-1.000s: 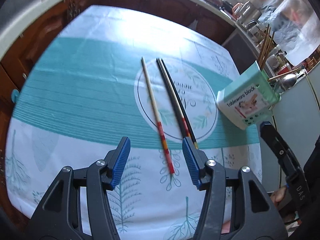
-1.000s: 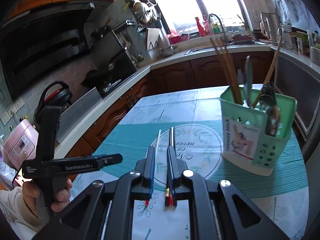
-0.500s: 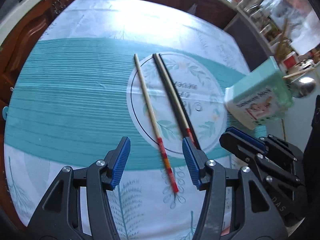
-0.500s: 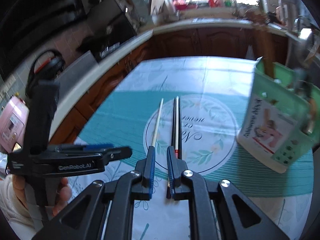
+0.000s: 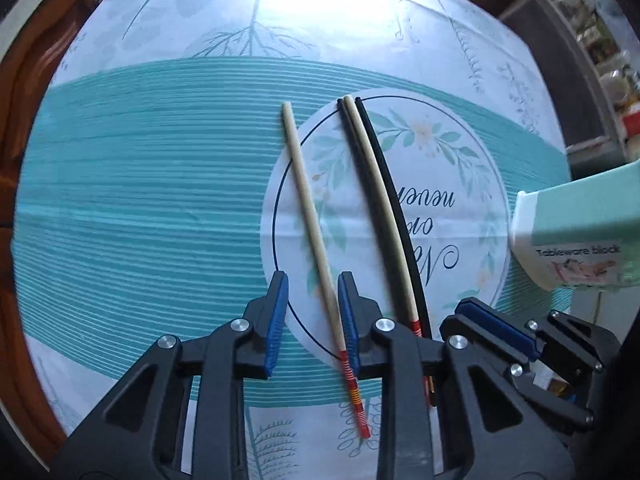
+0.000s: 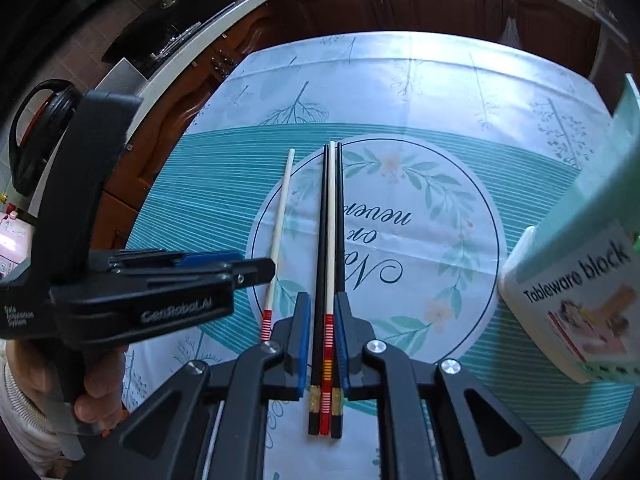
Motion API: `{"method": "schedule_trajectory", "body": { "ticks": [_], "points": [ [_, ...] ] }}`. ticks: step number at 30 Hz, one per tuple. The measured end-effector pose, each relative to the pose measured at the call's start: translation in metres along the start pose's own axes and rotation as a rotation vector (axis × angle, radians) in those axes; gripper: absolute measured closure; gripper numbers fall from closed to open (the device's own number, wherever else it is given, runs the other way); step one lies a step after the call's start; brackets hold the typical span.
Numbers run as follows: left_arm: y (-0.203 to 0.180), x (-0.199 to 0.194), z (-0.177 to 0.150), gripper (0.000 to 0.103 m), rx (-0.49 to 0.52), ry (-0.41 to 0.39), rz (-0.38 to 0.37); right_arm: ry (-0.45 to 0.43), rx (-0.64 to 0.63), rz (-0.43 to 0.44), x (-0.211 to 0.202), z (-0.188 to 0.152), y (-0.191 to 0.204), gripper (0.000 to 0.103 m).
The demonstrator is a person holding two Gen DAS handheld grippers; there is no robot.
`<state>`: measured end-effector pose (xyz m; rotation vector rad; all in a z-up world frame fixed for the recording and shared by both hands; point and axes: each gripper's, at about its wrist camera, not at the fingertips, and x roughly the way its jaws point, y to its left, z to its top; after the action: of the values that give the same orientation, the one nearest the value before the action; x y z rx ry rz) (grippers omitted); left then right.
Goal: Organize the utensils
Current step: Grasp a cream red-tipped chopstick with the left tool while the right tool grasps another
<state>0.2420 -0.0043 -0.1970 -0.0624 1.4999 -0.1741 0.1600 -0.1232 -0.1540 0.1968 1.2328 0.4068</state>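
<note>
On the tablecloth [image 5: 152, 216], beside the green utensil holder [image 6: 580, 304], lie four chopsticks: a lone pale chopstick [image 5: 308, 216] and a bundle of three [image 6: 329, 264]. The left gripper [image 5: 312, 316] points straight down, jaws closing around the lone stick's painted end without pressing it yet; off-centre, it may roll or flick away. The right gripper [image 6: 323, 340], tilted steeply down, stands narrow around the bundle, seemingly not clamping; three sticks could splay, one slipping free
</note>
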Motion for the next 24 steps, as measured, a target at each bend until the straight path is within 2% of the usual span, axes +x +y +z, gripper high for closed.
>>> {"method": "schedule_trajectory", "body": {
  "ticks": [3, 5, 6, 8, 14, 23, 24],
  "points": [
    [-0.016, 0.007, 0.006, 0.08, 0.053, 0.039, 0.081, 0.023, 0.023, 0.013, 0.003, 0.003, -0.005, 0.092],
    [-0.025, 0.011, 0.008, 0.087, 0.075, 0.047, 0.125, 0.033, 0.031, 0.019, 0.003, 0.003, -0.006, 0.094],
    [-0.027, 0.012, 0.009, 0.094, 0.082, 0.044, 0.145, 0.04, 0.037, 0.026, 0.004, 0.004, -0.006, 0.094],
    [-0.028, 0.013, 0.012, 0.099, 0.079, 0.043, 0.141, 0.057, 0.051, 0.049, 0.006, 0.006, -0.007, 0.094],
    [-0.016, 0.017, 0.007, 0.099, 0.071, 0.035, 0.131, 0.125, 0.085, 0.08, 0.018, 0.011, -0.011, 0.094],
    [-0.01, 0.022, 0.006, 0.099, 0.043, 0.035, 0.097, 0.169, 0.094, 0.022, 0.03, 0.013, -0.006, 0.095],
    [-0.01, 0.022, 0.005, 0.099, 0.043, 0.034, 0.093, 0.171, 0.095, 0.019, 0.032, 0.013, -0.006, 0.097]
  ]
}}
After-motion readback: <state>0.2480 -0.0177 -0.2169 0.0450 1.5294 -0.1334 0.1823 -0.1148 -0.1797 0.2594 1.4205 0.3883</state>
